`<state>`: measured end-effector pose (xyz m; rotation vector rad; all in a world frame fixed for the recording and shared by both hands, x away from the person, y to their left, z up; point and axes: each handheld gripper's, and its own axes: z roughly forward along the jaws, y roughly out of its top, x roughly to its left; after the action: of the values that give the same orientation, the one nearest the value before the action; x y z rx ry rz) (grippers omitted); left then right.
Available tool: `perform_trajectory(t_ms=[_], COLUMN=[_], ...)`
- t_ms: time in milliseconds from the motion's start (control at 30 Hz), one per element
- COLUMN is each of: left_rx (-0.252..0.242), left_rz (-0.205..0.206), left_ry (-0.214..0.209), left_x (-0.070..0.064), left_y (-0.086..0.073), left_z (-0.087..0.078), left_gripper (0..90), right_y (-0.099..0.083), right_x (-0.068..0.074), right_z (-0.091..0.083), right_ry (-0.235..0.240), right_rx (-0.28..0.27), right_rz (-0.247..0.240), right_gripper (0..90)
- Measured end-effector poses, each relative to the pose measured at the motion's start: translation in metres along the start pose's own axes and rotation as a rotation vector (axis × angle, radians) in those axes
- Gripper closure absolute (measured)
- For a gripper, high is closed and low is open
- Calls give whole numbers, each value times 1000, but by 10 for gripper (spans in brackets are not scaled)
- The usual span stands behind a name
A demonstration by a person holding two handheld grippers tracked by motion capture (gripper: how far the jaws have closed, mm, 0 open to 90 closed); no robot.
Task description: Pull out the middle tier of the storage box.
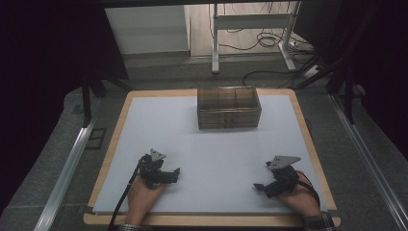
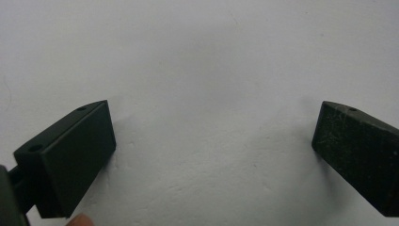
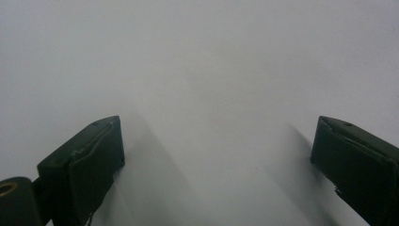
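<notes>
A smoky, see-through compartment box (image 1: 229, 107) stands at the far middle of the white table mat (image 1: 207, 144). My left gripper (image 1: 174, 174) rests near the front left of the mat, held by a hand, jaws pointing right. My right gripper (image 1: 260, 186) rests near the front right, jaws pointing left. In the left gripper view the gripper (image 2: 214, 136) stands open over bare white mat. The right gripper (image 3: 216, 150) is likewise open in its own view, with nothing between its jaws.
The mat lies on a wooden tabletop (image 1: 308, 139) with edges all round. Beyond the table stand a desk frame (image 1: 252, 29) and loose cables (image 1: 269, 41) on the floor. Metal rails (image 1: 65, 173) run along both sides.
</notes>
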<state>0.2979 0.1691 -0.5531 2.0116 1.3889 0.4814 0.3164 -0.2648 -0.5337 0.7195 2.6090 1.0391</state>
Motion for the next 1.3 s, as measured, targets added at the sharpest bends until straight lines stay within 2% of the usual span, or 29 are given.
perform_trajectory(t_ms=[367,500,533,933,1000,1300], left_rx=[0,0,0,1,1,1], left_rz=[0,0,0,0,0,0], left_ry=[0,1,0,1,1,1], left_x=[0,0,0,0,0,0], left_y=[0,0,0,0,0,0], left_z=[0,0,0,0,0,0], left_gripper=[0,0,0,0,0,0], right_y=[1,1,2,10,12,20], right_x=[0,0,0,-1,-2,-2], right_z=[-1,-2,-4,-12,-12,-11], right_ry=[0,-8,-12,-25,-13,-21], right_rx=[3,5,7,-12,-14,-18], right_rz=[1,12,13,4,5,-4], right_gripper=[39,69,102,161,173,203])
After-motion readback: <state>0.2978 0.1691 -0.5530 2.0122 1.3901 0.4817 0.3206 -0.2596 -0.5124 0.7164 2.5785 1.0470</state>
